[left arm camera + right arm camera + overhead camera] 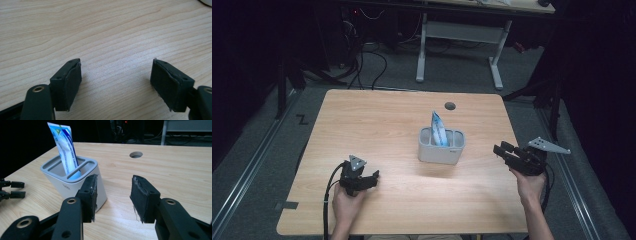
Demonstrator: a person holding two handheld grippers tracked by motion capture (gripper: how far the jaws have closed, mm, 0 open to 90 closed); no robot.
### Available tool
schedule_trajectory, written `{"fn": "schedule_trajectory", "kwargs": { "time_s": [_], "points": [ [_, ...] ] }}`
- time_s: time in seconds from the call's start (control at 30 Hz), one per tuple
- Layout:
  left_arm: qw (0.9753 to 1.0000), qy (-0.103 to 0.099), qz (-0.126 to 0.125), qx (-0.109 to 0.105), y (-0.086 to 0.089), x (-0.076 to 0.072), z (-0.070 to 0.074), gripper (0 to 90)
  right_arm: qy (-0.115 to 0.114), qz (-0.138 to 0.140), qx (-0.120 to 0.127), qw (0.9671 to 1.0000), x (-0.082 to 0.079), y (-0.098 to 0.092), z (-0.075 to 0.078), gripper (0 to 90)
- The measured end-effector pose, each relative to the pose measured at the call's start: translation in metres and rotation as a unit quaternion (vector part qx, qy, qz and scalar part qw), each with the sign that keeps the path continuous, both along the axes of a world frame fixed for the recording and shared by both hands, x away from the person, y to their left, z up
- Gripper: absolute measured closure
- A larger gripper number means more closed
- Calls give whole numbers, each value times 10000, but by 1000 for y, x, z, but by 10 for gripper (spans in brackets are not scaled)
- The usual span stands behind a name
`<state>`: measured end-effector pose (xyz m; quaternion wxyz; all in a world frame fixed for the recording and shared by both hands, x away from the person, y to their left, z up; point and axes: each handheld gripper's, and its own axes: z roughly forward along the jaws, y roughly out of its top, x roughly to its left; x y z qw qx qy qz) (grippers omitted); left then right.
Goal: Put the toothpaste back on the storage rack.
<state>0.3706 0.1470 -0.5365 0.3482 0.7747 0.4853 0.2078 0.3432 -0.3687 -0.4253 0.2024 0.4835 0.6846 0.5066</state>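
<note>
A light wooden table [377, 120] with pale grain and rounded corners stands on a grey carpeted floor [257, 145] in a dark room. Near its far edge is a small round cable hole [450, 105]. Just right of the table's middle stands a white plastic holder with a grey slotted rim [441, 146], and a blue-and-white squeeze tube [437, 128] stands upright in its left slot, its crimped end up. Beyond the table, the white metal legs of a second desk [496, 65] rise from the floor, with black cables [379, 62] trailing on the floor to their left.

The left gripper [373, 178] lies low on the near left of the table, held by the person's left hand [346, 204]; its fingers [71, 83] stand wide apart over bare wood. The right gripper [500, 148] hangs near the right edge, held by the right hand [529, 184], pointing left toward the holder, well apart from it. Its fingers [143, 197] are open and hold nothing.
</note>
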Motion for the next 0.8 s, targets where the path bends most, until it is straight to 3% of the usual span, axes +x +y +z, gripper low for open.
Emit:
{"fn": "schedule_trajectory", "kwargs": {
  "time_s": [0.8],
  "points": [
    [10000, 0, 0, 1, 0, 0, 0, 253, 242, -27, 138, 9996, -8, 1, -31, 562]
  ]
}}
